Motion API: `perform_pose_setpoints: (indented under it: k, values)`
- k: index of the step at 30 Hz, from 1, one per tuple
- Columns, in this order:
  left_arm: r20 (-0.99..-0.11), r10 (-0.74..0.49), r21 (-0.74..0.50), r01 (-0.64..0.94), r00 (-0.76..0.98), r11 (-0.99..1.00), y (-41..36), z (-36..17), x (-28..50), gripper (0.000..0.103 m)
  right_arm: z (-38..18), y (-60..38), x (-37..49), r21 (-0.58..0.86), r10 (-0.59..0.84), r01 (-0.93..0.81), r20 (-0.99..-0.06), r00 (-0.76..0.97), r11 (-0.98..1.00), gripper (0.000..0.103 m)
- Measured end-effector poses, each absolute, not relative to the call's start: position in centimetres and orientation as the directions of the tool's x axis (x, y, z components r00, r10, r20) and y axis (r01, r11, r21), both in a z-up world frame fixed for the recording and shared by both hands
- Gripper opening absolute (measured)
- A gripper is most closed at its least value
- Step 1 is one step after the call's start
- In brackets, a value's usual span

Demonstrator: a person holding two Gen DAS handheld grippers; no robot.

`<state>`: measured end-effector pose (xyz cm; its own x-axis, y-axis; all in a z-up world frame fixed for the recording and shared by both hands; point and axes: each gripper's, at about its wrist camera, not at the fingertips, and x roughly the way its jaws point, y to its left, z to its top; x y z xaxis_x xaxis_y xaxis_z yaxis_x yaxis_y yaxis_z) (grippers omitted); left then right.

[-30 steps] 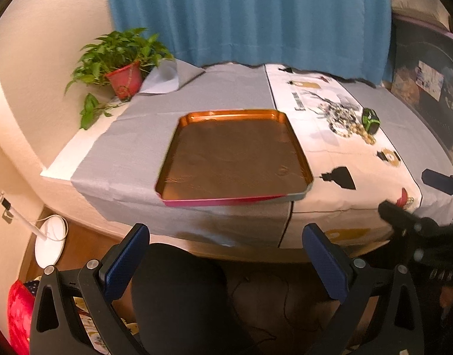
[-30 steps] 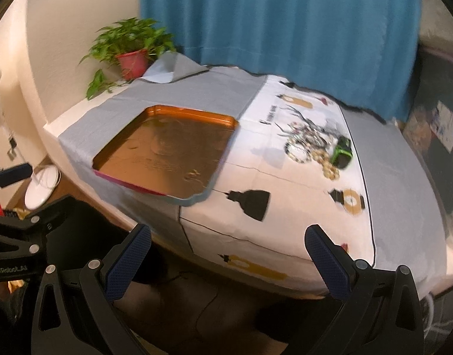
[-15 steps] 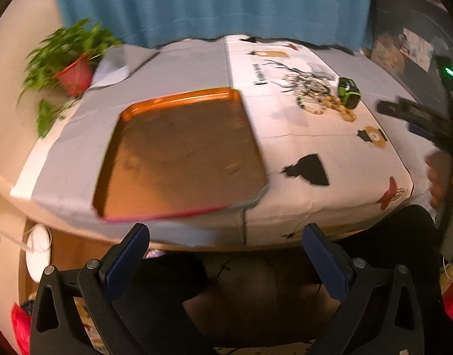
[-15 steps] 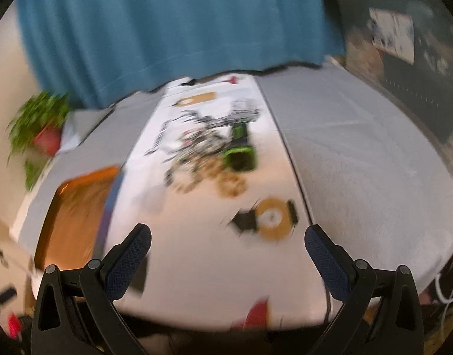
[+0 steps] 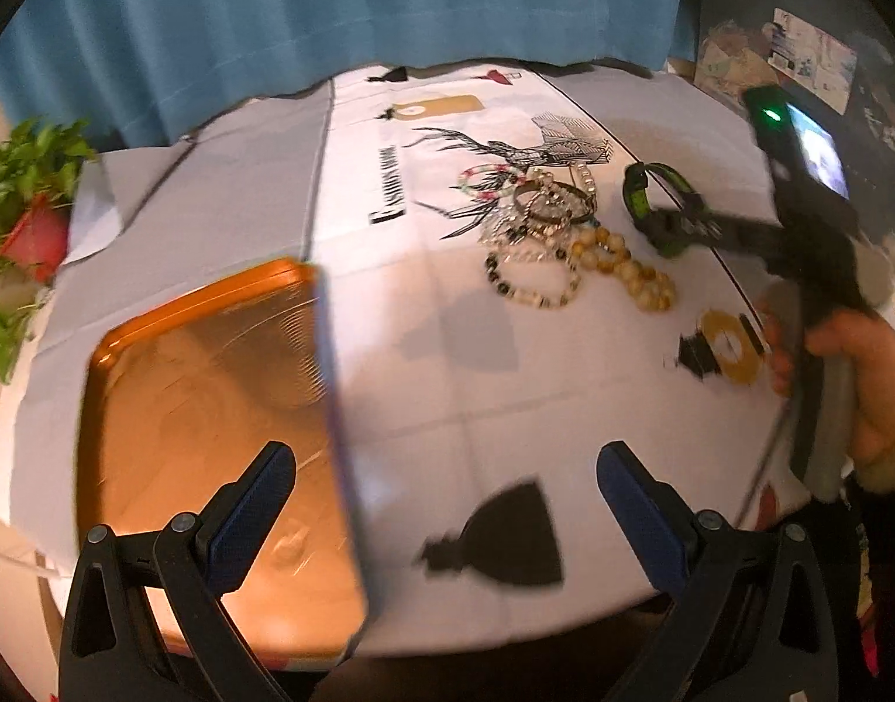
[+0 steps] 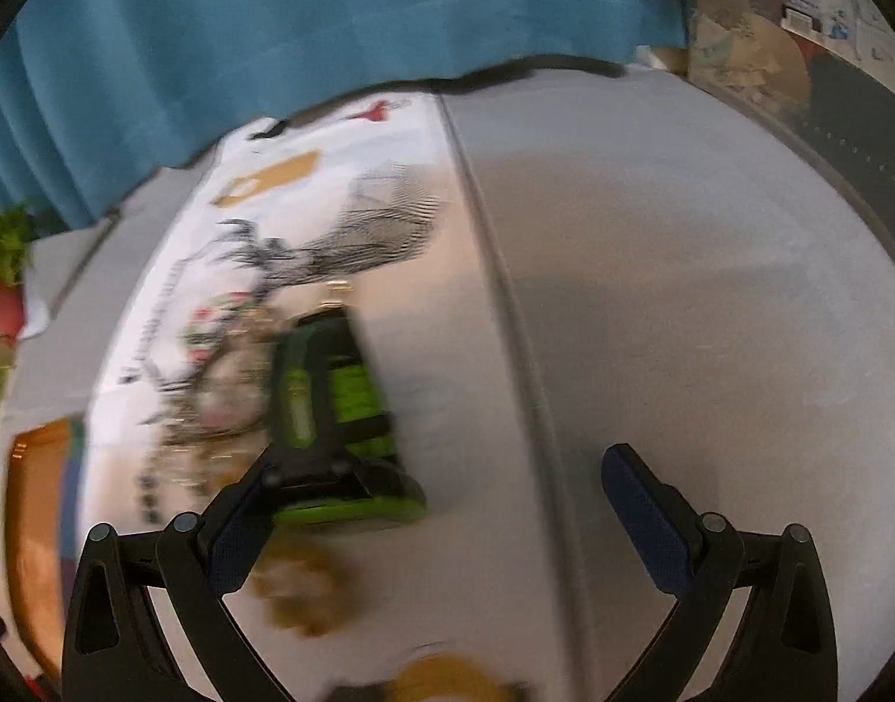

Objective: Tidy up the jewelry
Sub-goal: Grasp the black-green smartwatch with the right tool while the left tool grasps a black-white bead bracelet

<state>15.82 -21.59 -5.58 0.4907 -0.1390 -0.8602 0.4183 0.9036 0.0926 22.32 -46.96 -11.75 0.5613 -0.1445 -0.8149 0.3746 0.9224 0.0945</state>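
Note:
A heap of bead bracelets (image 5: 541, 222) lies on the white printed cloth, with an amber bead bracelet (image 5: 623, 269) at its right. A green and black band (image 5: 652, 205) stands beside it; it also shows blurred in the right wrist view (image 6: 336, 415). An orange tray (image 5: 213, 439) lies empty at the left. My left gripper (image 5: 441, 509) is open and empty above the cloth near the tray's right edge. My right gripper (image 6: 436, 515) is open and empty, low over the table just before the green band; it shows from outside in the left wrist view (image 5: 711, 228).
A potted plant (image 5: 26, 210) stands at the far left by a folded grey cloth. A blue curtain (image 5: 330, 17) hangs behind the table. Grey cloth (image 6: 681, 292) covers the table's right part. Printed figures mark the white cloth.
Both grippers have moved forward over the table. The right one has swung right and dropped close to the green band. The left one now hangs over the tray's right edge.

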Motion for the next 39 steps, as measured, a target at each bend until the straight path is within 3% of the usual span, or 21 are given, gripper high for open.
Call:
perform_pose_setpoints:
  k: [10,19,23,24,26,27,28,30,39]
  values:
    - [-0.9,-0.182,-0.007,0.405,0.397,0.914,-24.9,-9.1,22.4,0.103,-12.3,-48.5,23.0,0.045,-0.106,0.238,-0.807,0.581,0.97,0.103]
    - [-0.913,-0.181,-0.068,0.3,0.366,0.952,-24.5,-10.2,26.6,0.102,-12.5,-46.9,24.3,0.004,-0.094,0.167,-0.811,0.577,0.986,0.103]
    - [-0.914,-0.219,-0.114,0.301,0.342,0.947,-25.1,-10.4,28.2,0.097,-12.5,-46.6,24.7,0.003,-0.092,0.163,-0.811,0.578,0.987,0.103]
    - [-0.917,-0.208,-0.097,0.315,0.341,0.944,-25.5,-10.3,28.3,0.094,-12.5,-46.6,24.7,0.004,-0.092,0.164,-0.811,0.578,0.987,0.103]
    - [-0.914,-0.192,-0.053,0.364,0.357,0.93,-26.3,-10.0,28.1,0.071,-12.4,-46.6,24.3,0.002,-0.101,0.175,-0.808,0.58,0.984,0.101]
    - [-0.907,-0.204,-0.044,0.399,0.368,0.916,-26.5,-9.6,27.8,0.041,-12.3,-46.5,23.8,0.002,-0.108,0.184,-0.802,0.588,0.983,0.091]
    - [-0.906,-0.22,-0.054,0.418,0.361,0.907,-26.5,-9.5,27.7,0.011,-11.9,-46.3,23.2,0.002,-0.11,0.183,-0.792,0.601,0.983,0.07]
    - [-0.911,-0.275,-0.119,0.441,0.309,0.889,-26.4,-9.5,27.6,0.006,-11.6,-45.7,22.2,-0.008,-0.117,0.178,-0.784,0.61,0.984,0.039]
    - [-0.873,-0.396,-0.236,0.465,0.284,0.853,-23.5,-5.5,23.1,0.006,-9.1,-46.0,17.4,0.03,-0.128,0.256,-0.806,0.578,0.966,0.038]
